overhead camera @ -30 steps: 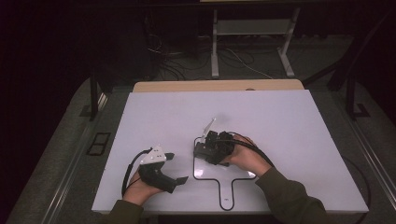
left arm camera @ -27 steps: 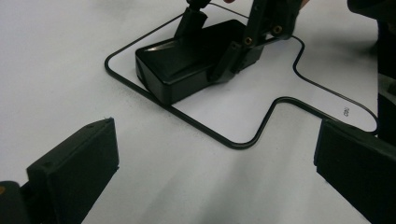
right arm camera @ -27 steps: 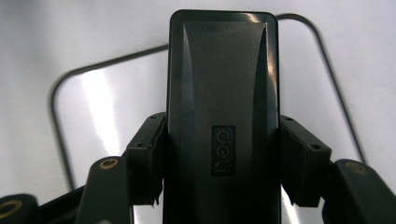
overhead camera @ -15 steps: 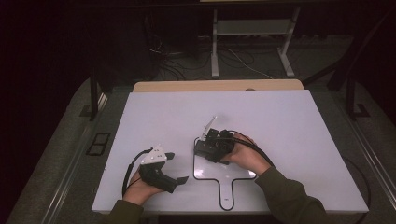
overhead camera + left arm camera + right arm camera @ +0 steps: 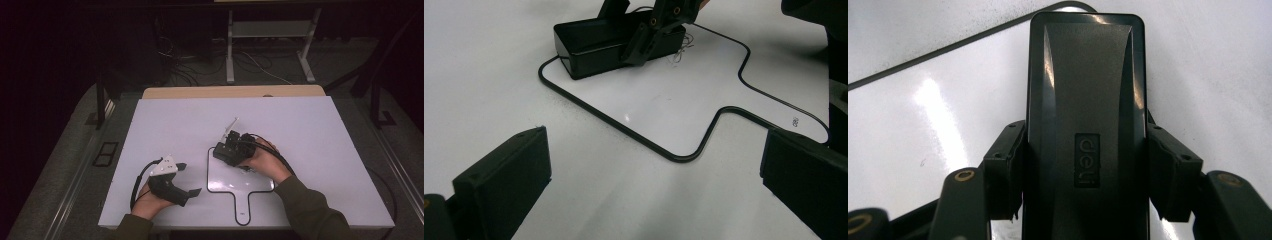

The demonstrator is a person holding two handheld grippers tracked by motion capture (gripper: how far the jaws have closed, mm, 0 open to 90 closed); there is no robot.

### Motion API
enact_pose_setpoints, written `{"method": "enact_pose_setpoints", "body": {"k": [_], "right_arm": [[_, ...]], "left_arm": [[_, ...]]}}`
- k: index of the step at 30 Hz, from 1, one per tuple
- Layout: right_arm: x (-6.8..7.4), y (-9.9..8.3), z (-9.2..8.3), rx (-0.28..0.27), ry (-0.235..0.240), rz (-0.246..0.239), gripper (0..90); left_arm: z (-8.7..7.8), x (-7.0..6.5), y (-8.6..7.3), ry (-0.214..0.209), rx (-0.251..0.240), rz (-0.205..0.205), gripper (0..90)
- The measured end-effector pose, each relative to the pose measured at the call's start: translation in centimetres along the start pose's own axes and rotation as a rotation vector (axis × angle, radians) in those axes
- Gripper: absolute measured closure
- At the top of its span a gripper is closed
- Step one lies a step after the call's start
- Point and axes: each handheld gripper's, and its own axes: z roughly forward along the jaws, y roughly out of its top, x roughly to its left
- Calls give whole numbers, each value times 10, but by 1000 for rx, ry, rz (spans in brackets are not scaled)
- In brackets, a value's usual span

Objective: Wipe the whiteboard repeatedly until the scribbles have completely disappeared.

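Observation:
A black block-shaped eraser (image 5: pixel 221 153) marked "deli" (image 5: pixel 1086 100) lies flat on the white board, inside the top left of a black-outlined paddle shape (image 5: pixel 208 172). My right gripper (image 5: pixel 228 150) is shut on it, one pad (image 5: pixel 1007 165) pressed on each long side. The eraser (image 5: pixel 594 42) and the outline (image 5: pixel 674 156) also lie ahead in the left gripper view. Faint scribbled marks (image 5: pixel 681 50) sit just beside the eraser. My left gripper (image 5: pixel 189 179) rests at the board's near left, open, with nothing between its jaws (image 5: pixel 654 175).
The white board (image 5: pixel 310 150) covers most of the table, with a wooden strip (image 5: pixel 230 91) along its far edge. Dark floor, cables and a metal stand (image 5: pixel 270 30) lie beyond. A cable (image 5: pixel 137 182) loops by the left hand.
The right gripper has shifted slightly across the outlined shape with the eraser still in its grip. The left gripper has stayed where it was.

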Motion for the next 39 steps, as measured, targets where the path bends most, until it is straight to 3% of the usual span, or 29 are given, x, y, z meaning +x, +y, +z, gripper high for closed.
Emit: {"method": "enact_pose_setpoints", "body": {"k": [7, 19, 32, 39], "right_arm": [[13, 1, -2, 14, 36, -59, 388], [23, -10, -7, 14, 71, -84, 388], [6, -18, -9, 9, 57, -25, 388], [-9, -25, -11, 13, 17, 13, 388]], "left_arm": [[1, -2, 1, -1, 0, 0, 0], [2, -1, 1, 0, 5, 5, 0], [2, -1, 0, -5, 5, 2, 0], [1, -1, 0, -5, 3, 1, 0]]}}
